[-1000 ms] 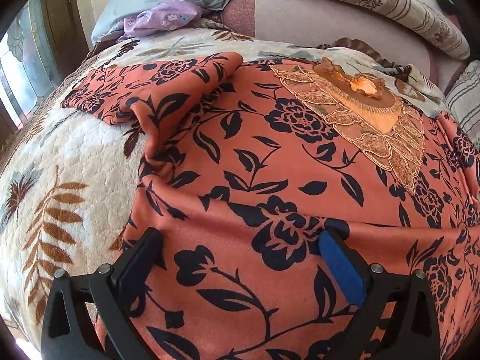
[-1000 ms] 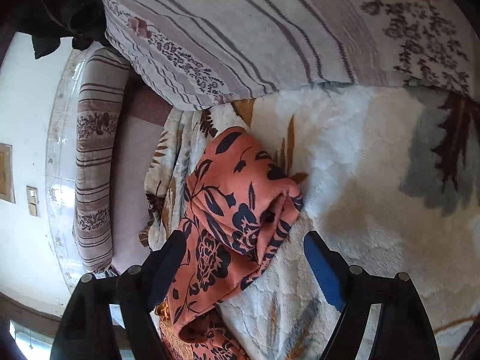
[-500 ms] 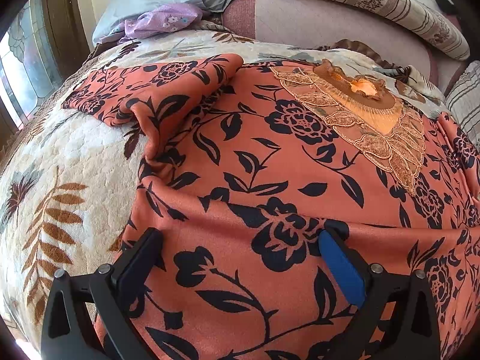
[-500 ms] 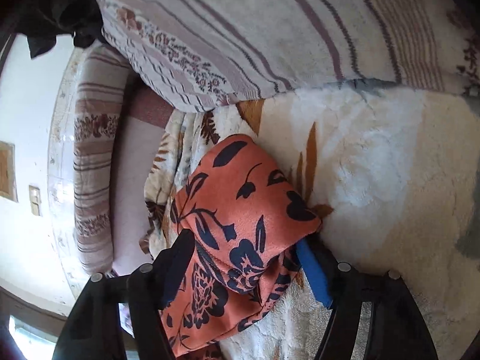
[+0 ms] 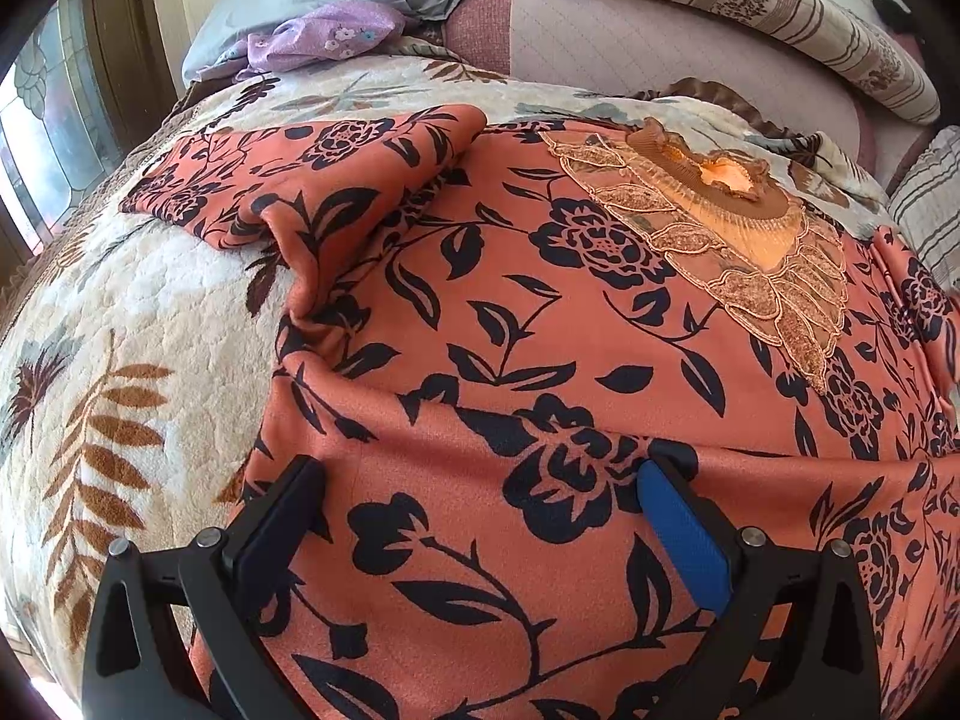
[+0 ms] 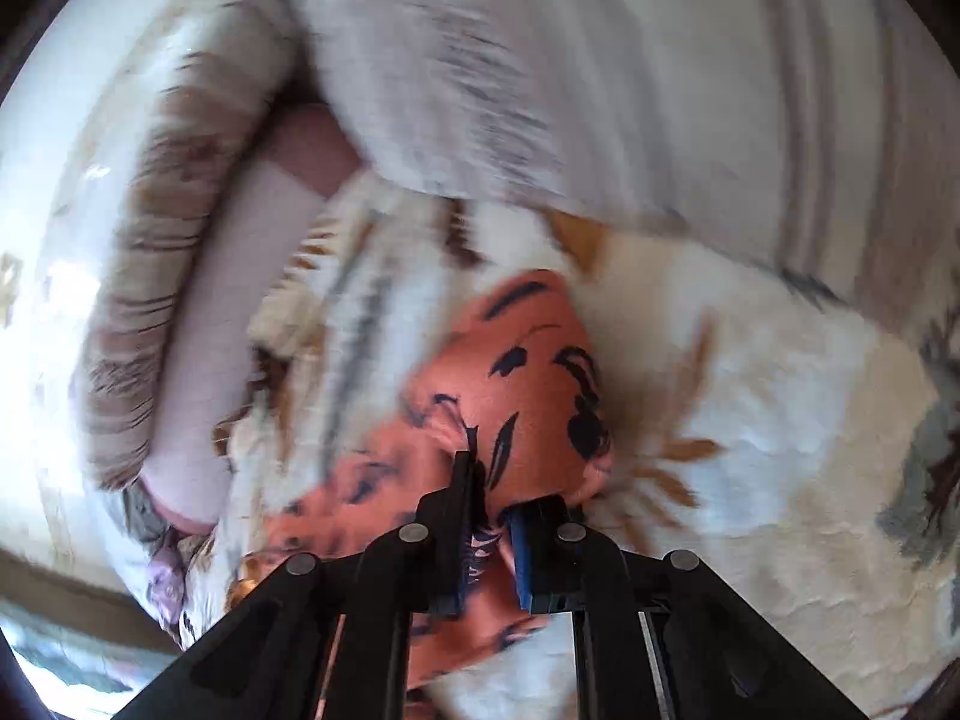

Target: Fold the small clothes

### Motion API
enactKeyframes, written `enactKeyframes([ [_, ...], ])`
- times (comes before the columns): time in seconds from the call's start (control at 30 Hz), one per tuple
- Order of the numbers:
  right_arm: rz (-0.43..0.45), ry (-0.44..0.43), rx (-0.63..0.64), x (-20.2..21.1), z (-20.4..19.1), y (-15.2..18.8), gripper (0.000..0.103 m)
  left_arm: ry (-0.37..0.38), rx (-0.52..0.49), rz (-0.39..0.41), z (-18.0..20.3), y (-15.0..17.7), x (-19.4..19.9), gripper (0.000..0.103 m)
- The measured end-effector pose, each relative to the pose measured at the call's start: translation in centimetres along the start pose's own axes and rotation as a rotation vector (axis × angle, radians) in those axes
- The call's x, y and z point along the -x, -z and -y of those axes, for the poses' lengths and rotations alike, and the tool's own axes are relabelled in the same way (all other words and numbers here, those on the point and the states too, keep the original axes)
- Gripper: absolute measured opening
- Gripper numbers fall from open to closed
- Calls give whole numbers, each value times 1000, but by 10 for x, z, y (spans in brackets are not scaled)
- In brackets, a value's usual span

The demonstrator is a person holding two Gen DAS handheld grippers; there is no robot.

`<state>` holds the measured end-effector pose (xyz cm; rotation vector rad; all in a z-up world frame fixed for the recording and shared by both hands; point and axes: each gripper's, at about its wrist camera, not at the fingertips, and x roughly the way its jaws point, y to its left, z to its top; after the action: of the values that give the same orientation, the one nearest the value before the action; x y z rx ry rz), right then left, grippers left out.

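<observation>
Item: orange floral top [image 5: 480, 324], soft matte knit, black rose-and-leaf print, gold lace yoke [image 5: 738, 252]; no legible writing. Lies spread on my plush leaf-patterned blanket [image 5: 138, 324]. My left gripper [image 5: 480, 528]: jaws wide apart over the hem. My right gripper [image 6: 489, 546]: clamped on a bunched sleeve [image 6: 528, 396]; view blurred.

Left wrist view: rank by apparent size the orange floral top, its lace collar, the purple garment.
1. orange floral top, fills most of the frame
2. lace collar
3. purple garment, smallest, but farthest from the camera and partly hidden, so its true size versus the collar is unsure
</observation>
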<state>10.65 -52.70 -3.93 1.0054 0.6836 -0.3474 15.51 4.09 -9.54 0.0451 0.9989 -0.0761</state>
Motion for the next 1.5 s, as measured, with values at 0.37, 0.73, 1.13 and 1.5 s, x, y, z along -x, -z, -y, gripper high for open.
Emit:
enactKeyframes([
  [0.37,-221,-566,282,10,-236,159,101,139,188,0,-37,-9,12,103],
  [0.73,-444,-419,256,-82,-133,275,99,346,457,74,-85,-11,23,103],
  [1.13,-245,-439,17,-36,-34,167,99,308,374,2,-65,-34,8,81],
  [1.5,-186,-195,183,-74,-42,85,99,172,247,-94,-48,-53,-18,17],
])
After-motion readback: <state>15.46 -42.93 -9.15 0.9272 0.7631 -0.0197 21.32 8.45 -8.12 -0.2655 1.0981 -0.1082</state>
